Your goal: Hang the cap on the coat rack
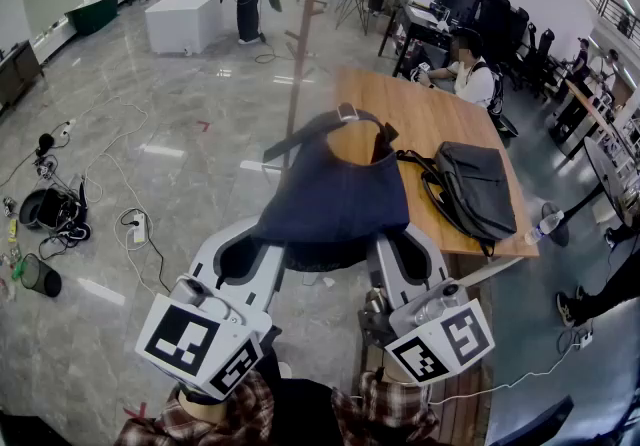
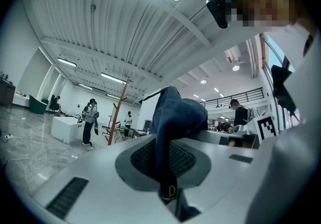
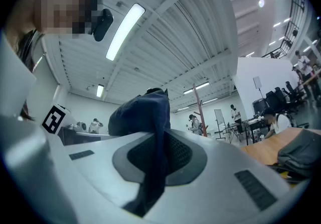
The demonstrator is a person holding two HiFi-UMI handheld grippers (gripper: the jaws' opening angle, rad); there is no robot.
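A dark blue cap (image 1: 335, 194) hangs in the air between both grippers, its strap and buckle uppermost. My left gripper (image 1: 262, 239) is shut on the cap's left edge, and the right gripper (image 1: 392, 246) is shut on its right edge. In the left gripper view the blue cap (image 2: 178, 112) runs down across the pad of the left gripper (image 2: 168, 168). The right gripper view shows the cap (image 3: 143, 112) pinched the same way in the right gripper (image 3: 155, 168). The wooden coat rack (image 1: 300, 44) stands upright on the floor beyond the cap.
A wooden table (image 1: 420, 124) on the right bears a black bag (image 1: 475, 189), with a person seated (image 1: 470, 74) at its far end. Cables and small items (image 1: 60, 209) lie on the floor at left. A white counter (image 1: 190, 14) stands far back.
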